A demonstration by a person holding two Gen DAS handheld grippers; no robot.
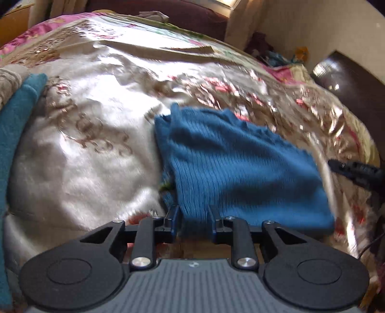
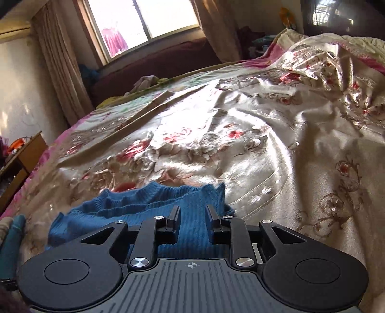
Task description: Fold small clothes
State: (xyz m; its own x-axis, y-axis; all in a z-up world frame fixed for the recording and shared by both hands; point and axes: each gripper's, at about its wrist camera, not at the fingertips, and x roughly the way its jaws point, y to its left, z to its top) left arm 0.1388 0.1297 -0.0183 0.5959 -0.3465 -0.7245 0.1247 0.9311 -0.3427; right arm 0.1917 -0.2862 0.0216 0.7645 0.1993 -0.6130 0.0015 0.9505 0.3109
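Blue ribbed knit garment [image 1: 240,168] flat on floral satin bedspread [image 1: 96,144] for folding, left tool [image 1: 194,216] and right tool [image 2: 192,216] straddling its near hem, slack, pads not pinching.

One blue knitted garment [image 1: 240,168] is seen lying on one bed [image 1: 96,156] under a flowered satin cover. Two hand-held grippers are counted, the left [image 1: 194,215] and the right [image 2: 192,214]. One teal folded cloth [image 1: 14,125] is seen at the bed's edge, and one window [image 2: 144,21] behind.
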